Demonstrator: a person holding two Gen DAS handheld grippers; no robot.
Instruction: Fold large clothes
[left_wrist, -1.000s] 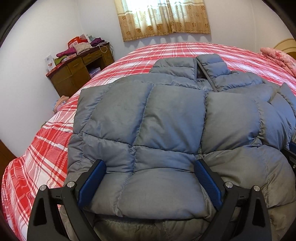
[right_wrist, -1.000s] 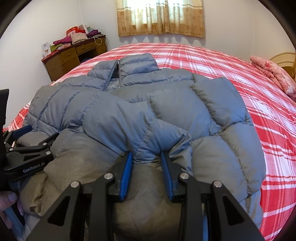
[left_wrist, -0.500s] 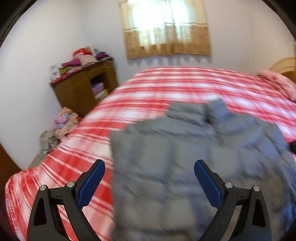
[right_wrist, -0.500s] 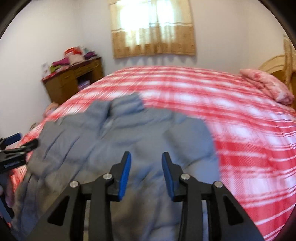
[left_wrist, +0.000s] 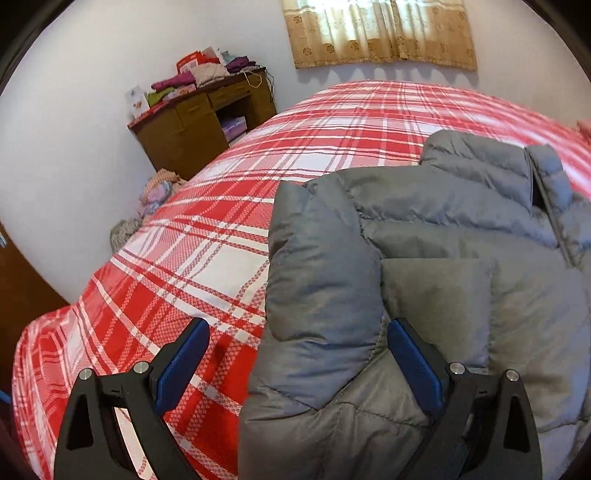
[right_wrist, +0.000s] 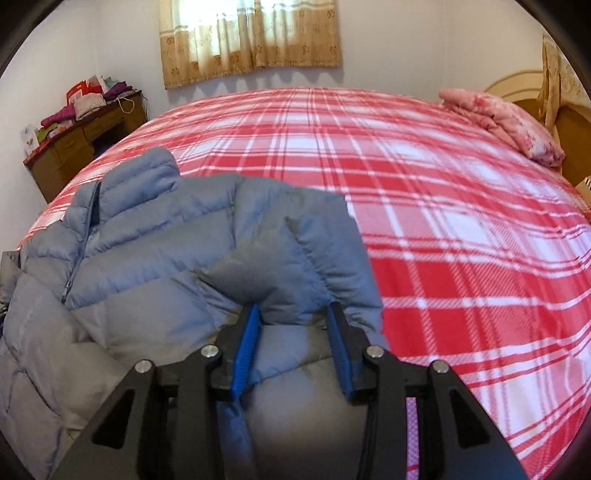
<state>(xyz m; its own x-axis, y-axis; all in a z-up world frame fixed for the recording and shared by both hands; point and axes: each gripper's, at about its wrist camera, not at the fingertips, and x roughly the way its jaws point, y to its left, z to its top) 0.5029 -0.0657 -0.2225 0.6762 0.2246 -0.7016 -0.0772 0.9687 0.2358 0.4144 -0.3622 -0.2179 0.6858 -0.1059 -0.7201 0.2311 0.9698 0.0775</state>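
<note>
The grey jacket (left_wrist: 424, 280) lay on the near part of the bed (left_wrist: 221, 236), sides folded inward but lengthwise fold outstanding, with the left gripper (left_wrist: 295, 365) spread wide and the right gripper (right_wrist: 291, 343) part-open, jaws recently widened, straddling a puffy fold.

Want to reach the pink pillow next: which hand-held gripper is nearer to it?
Right. The right hand-held gripper faces the pink pillow across the bed; the left hand-held gripper sits farther away.
</note>
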